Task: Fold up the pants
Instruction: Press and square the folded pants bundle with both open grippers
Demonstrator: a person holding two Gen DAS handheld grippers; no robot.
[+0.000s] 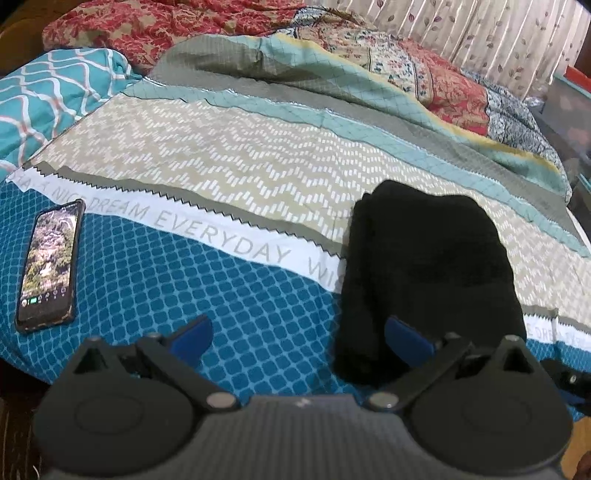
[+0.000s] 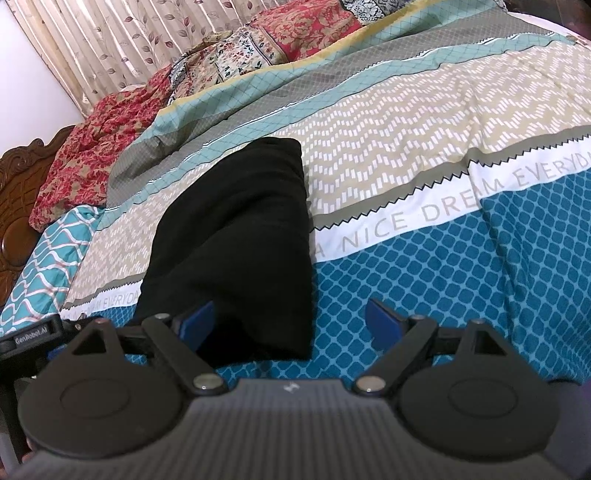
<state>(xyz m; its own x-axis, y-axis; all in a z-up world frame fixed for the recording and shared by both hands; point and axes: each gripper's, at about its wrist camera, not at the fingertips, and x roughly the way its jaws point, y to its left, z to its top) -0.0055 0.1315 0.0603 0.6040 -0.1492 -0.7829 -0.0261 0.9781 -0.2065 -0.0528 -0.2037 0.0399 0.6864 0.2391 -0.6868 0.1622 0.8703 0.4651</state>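
Pants: black fabric pants (image 1: pixel 424 273), folded into a compact block, flat on my bed's patterned teal-and-beige cover (image 1: pixel 229 173), across its white lettered band.
Left gripper (image 1: pixel 299 336): my jaws spread wide, empty — right blue pad over the pants' near edge.
Right gripper (image 2: pixel 291 319): wide open, holding nothing — left pad over the pants' near end.
Phone: black smartphone (image 1: pixel 50 264), screen lit, well left of the pants.

Patterned bedspread (image 1: pixel 229 177) printed with "A NICE DREAM EVERYDAY", lit phone (image 1: pixel 50 264) lying on its blue part, red floral quilt (image 1: pixel 155 26) behind, leaf-print curtain (image 1: pixel 480 33), carved wooden headboard (image 2: pixel 18 192)
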